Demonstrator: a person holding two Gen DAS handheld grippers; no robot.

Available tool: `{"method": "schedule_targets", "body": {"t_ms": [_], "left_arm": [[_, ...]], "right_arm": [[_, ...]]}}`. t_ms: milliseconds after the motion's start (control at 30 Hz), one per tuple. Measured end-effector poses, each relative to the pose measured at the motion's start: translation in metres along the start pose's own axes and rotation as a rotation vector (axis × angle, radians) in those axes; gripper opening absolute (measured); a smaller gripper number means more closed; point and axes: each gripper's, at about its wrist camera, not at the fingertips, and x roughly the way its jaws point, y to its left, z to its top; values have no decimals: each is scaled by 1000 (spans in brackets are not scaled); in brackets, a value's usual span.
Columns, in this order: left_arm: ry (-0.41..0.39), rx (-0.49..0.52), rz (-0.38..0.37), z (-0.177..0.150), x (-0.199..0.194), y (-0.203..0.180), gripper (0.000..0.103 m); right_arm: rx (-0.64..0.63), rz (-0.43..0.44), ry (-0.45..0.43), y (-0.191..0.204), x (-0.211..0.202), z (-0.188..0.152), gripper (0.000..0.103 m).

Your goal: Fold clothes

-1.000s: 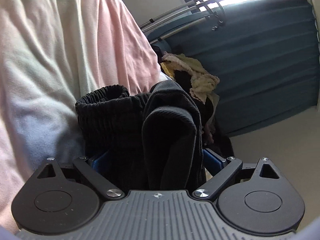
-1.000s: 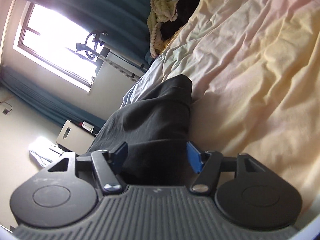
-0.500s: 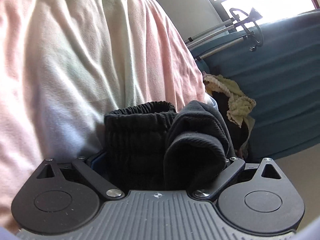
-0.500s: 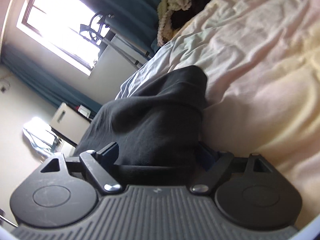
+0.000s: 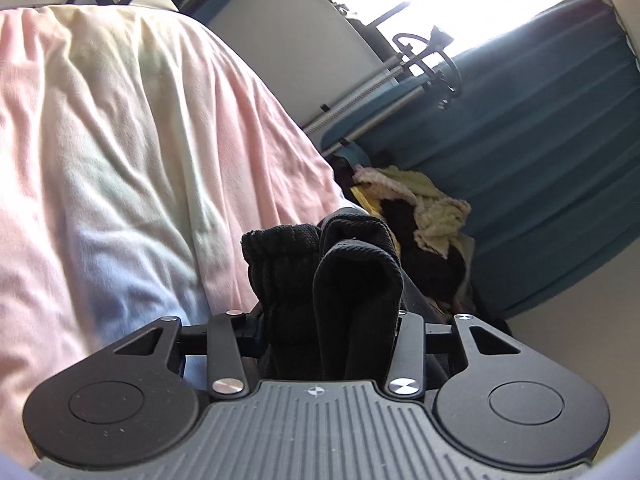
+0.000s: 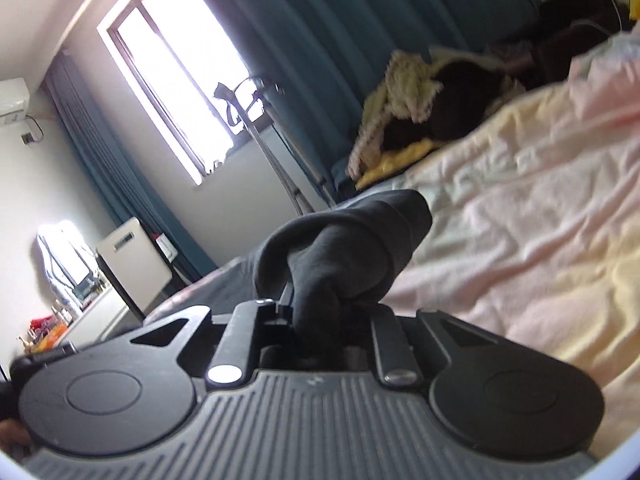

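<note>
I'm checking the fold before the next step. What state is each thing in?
left claw: closing on the black garment, bunched
right claw: closing on dark fabric, pinched
pastel bedsheet: wrinkled
clothes pile: unfolded heap
curtain: partly drawn

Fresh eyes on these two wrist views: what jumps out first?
The black garment, bunched thick between the closing jaws of the left tool and pinched in the closing right tool. Behind it lies the wide rumpled pastel bedsheet. At the far end of the bed, against the teal curtain, sits a pile of clothes.
</note>
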Motion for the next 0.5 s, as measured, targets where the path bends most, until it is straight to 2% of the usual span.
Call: {"method": "schedule_targets", "body": {"t_ms": [167, 300, 400, 500], "left_arm": [[44, 38, -98, -19, -13, -44, 47], [89, 71, -188, -45, -14, -100, 47], [134, 97, -240, -74, -6, -146, 47], [200, 80, -287, -113, 12, -190, 47]], "right_arm": [[-17, -21, -64, -1, -51, 37, 15], [-15, -71, -115, -16, -102, 75, 15], [-23, -125, -162, -31, -145, 109, 16], [-48, -194, -221, -49, -191, 142, 16]]}}
